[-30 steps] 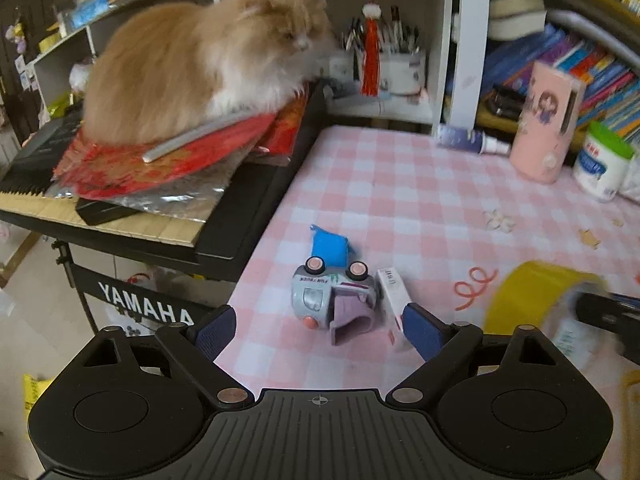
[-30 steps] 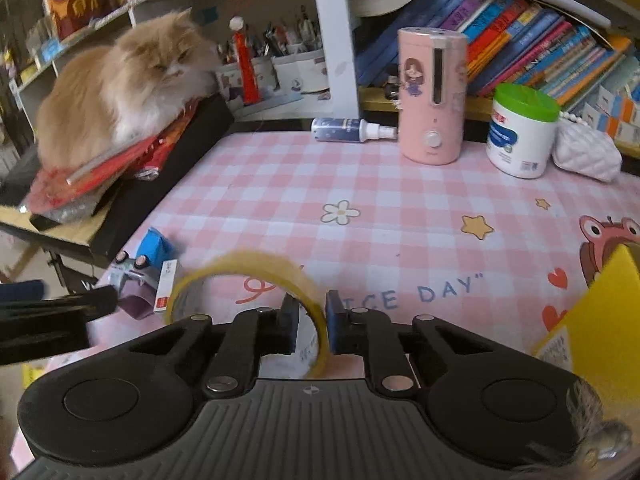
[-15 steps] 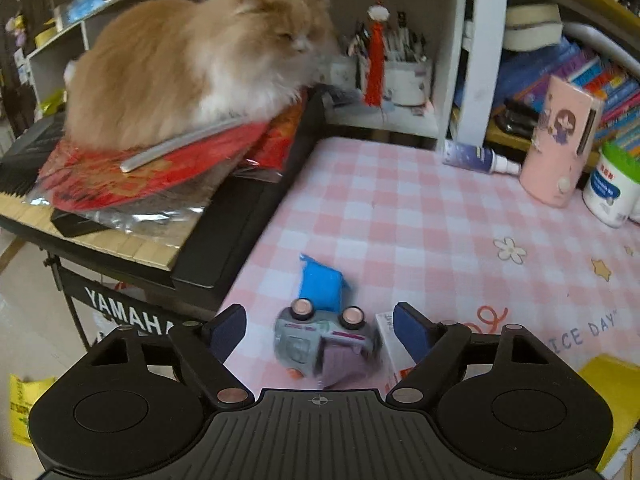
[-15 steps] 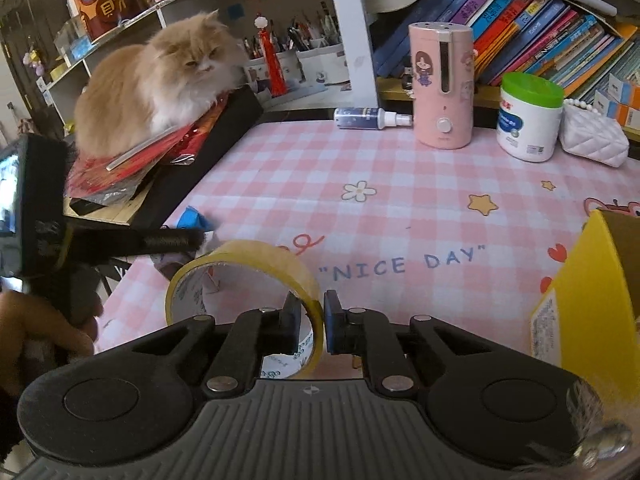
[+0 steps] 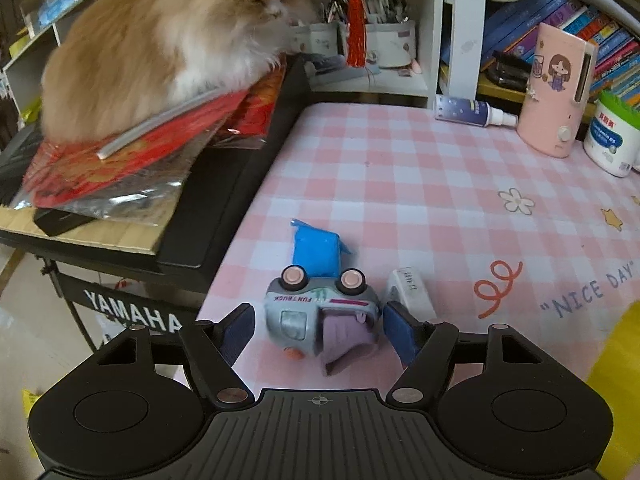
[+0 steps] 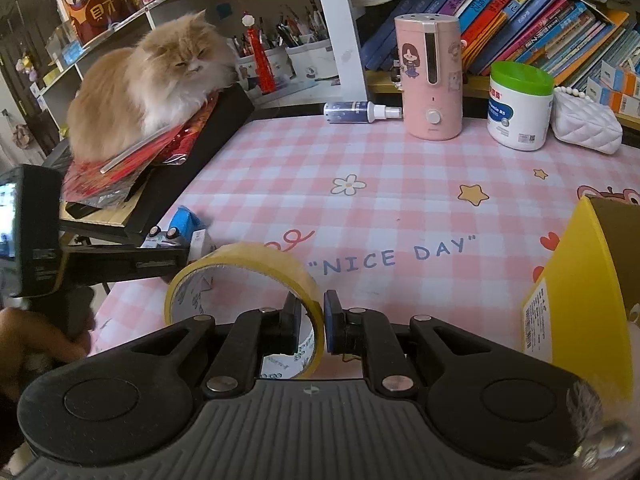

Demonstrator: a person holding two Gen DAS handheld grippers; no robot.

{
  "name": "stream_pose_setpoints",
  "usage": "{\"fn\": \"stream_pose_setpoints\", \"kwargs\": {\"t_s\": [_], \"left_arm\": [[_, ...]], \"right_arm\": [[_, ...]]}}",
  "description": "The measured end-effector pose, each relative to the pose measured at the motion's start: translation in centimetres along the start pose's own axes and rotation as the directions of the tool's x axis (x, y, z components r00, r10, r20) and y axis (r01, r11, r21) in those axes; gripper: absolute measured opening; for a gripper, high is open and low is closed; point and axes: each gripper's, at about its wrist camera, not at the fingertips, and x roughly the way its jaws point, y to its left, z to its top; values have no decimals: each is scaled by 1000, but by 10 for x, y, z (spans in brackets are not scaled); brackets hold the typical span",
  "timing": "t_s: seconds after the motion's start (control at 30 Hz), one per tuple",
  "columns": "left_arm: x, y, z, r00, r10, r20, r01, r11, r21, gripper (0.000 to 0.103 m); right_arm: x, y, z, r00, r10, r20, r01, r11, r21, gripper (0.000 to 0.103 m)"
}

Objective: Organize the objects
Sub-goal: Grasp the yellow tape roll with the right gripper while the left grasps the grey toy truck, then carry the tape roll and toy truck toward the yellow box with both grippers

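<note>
Left wrist view, left gripper spread around overturned toy truck (wheels up, lengthwise across fingers), right gripper pinching upright tape roll

A lived-in home study: a fluffy cat lounges on a Yamaha keyboard at ten o'clock, bookshelves behind the pink-checked bench.
</note>
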Motion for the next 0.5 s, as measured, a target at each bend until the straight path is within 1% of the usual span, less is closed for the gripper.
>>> {"fn": "stream_pose_setpoints", "kwargs": {"t_s": [0.07, 0.17, 0.23, 0.37, 0.5], "left_arm": [[3, 1, 0, 1000, -13, 15, 13, 1000, -8, 63], [3, 2, -1, 1000, -22, 22, 22, 1000, -10, 63], [-4, 3, -3, 1000, -21, 22, 22, 999, -29, 63], [-34, 8, -12, 997, -63, 51, 67, 995, -73, 63], [-71, 11, -22, 989, -121, 88, 129, 988, -88, 63]], "right_arm": [[-1, 0, 0, 1000, -1, 2, 1, 1000, -5, 11], [-3, -1, -1, 1000, -8, 2, 8, 1000, -5, 11], [-5, -2, -2, 1000, -12, -1, 12, 1000, 3, 11], [-11, 0, -4, 1000, -20, 7, 20, 1000, 4, 11], [-21, 1, -6, 999, -26, 22, 26, 1000, 5, 11]]}}
